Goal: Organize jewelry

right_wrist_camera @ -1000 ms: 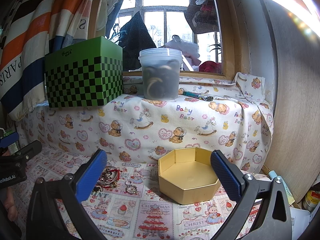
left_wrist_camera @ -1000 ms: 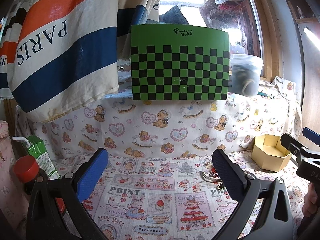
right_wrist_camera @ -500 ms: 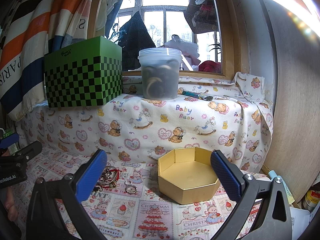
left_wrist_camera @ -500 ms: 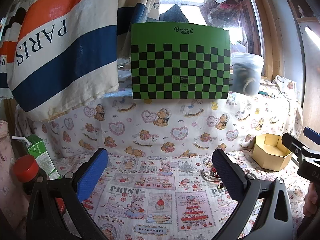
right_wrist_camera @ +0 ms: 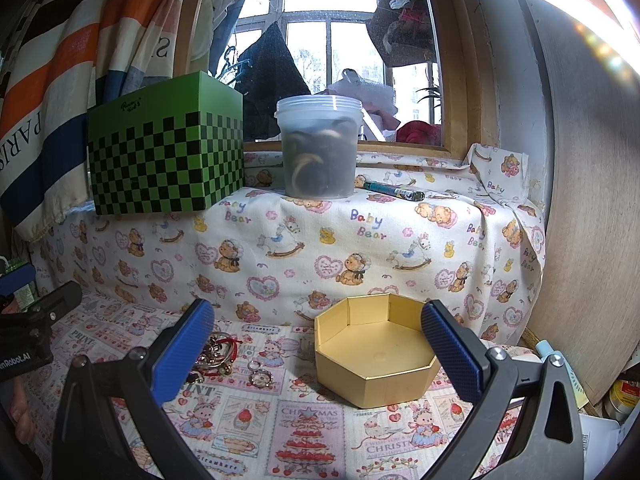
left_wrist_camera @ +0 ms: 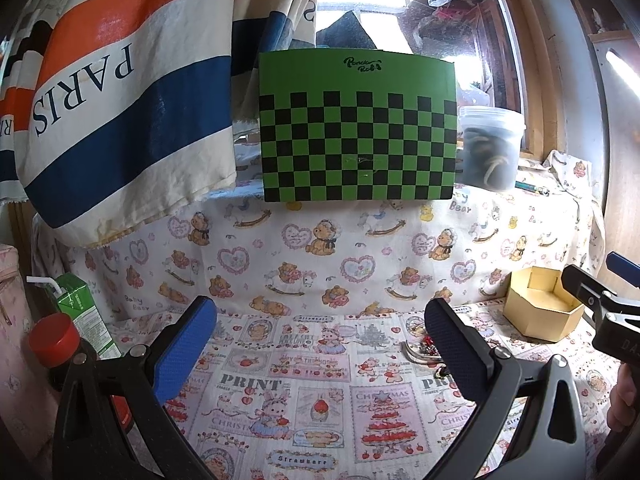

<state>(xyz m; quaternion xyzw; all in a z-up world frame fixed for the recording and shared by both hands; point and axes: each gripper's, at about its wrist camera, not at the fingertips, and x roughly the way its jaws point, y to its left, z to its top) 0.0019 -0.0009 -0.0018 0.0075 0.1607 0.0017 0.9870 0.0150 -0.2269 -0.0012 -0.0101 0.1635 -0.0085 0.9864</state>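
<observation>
A small heap of jewelry [right_wrist_camera: 218,350], with a red cord bracelet and metal rings, lies on the printed cloth; a round pendant [right_wrist_camera: 259,378] sits just right of it. The same jewelry [left_wrist_camera: 424,345] shows partly behind my left gripper's right finger. An empty gold hexagonal box [right_wrist_camera: 374,354] stands to the right of the heap, also seen as the gold box [left_wrist_camera: 540,310] at the right in the left wrist view. My left gripper [left_wrist_camera: 318,354] is open above the cloth. My right gripper [right_wrist_camera: 316,354] is open, its fingers framing the heap and box.
A green checkered box [right_wrist_camera: 166,160], a lidded plastic tub [right_wrist_camera: 319,146] and a pen [right_wrist_camera: 394,191] stand on the cloth-covered ledge. A juice carton [left_wrist_camera: 82,314] and a red-capped bottle [left_wrist_camera: 54,340] sit far left. A striped towel [left_wrist_camera: 112,92] hangs above. A wooden panel [right_wrist_camera: 588,240] bounds the right.
Almost nothing has moved; the left wrist view has drifted very slightly, and both grippers stay open in place.
</observation>
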